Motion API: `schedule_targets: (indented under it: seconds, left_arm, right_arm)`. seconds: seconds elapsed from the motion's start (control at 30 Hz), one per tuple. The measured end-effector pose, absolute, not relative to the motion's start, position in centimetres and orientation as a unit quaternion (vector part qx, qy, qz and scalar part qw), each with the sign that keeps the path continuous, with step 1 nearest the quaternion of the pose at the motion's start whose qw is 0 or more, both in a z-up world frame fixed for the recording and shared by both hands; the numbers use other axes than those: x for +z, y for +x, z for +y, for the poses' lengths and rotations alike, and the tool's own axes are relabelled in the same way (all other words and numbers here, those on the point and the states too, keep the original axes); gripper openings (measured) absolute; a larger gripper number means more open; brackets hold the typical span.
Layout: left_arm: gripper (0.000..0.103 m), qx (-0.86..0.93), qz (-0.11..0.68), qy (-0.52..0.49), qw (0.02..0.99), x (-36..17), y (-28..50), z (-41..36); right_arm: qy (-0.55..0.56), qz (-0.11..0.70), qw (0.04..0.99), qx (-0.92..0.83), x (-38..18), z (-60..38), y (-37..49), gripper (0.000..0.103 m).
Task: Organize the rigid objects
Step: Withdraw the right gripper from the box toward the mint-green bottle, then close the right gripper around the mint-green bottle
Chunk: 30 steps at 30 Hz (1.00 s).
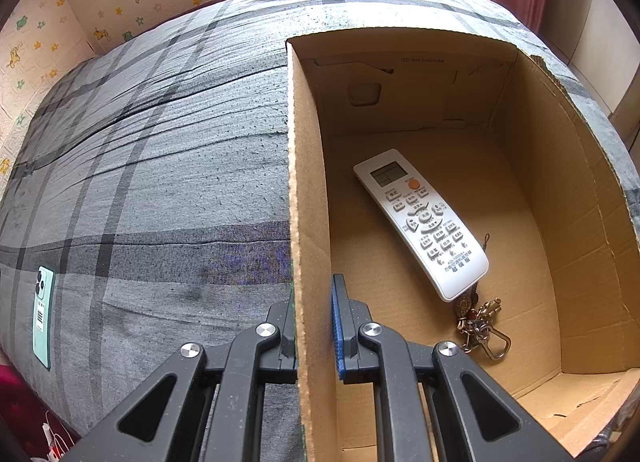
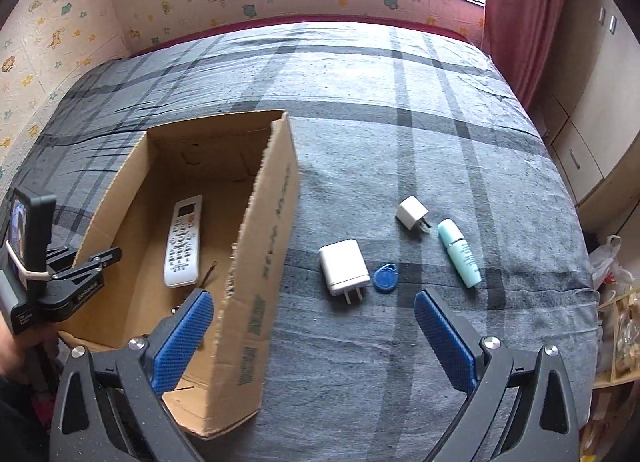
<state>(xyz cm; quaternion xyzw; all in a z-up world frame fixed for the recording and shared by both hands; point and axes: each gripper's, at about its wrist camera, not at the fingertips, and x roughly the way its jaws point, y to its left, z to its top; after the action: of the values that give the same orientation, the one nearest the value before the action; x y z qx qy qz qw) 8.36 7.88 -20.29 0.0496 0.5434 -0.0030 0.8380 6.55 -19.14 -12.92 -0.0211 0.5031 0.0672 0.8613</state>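
A brown cardboard box (image 1: 520, 166) is seen lying open on a bed covered with a grey plaid blanket (image 1: 160, 166). The left claw (image 1: 314, 326) is clamped shut on the box's left wall (image 1: 308, 222), one finger outside against the blanket and the blue-padded finger (image 1: 338, 326) inside the box. On the box floor a white remote control (image 1: 420, 222) is laid diagonally, buttons up, and a bunch of keys with brass charms (image 1: 482, 328) is placed at its near end, partly tucked beneath it. A mint-green phone (image 1: 43, 314) is seen face down on the blanket, well apart from the box, at the far left of the left wrist view. In the right wrist view the right claw (image 2: 312, 338) is held wide open above the bed with nothing between its blue pads (image 2: 444, 338); its left pad is seen in front of the box's near corner, though contact cannot be judged. On the blanket to the right of the box four small things are spread: a larger white charger (image 2: 343, 264) with its prongs pointing toward the camera, a blue key fob (image 2: 385, 277) just beside it, a smaller white plug (image 2: 412, 213) farther back, and a pale green tube (image 2: 459, 253) lying near that plug. The left claw's body (image 2: 60, 282), with a hand below it, is visible at the left edge, against the box wall.
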Motion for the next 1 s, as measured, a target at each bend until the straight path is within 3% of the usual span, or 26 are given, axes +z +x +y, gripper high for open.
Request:
schedule_targets:
  seconds: [1.0]
  left_arm:
    - [0.013,-0.003,0.543,0.053,0.838,-20.5,8.3,7.7]
  right_arm:
    - [-0.024,0.552,0.833,-0.026,-23.8,-31.8,15.6,0.103]
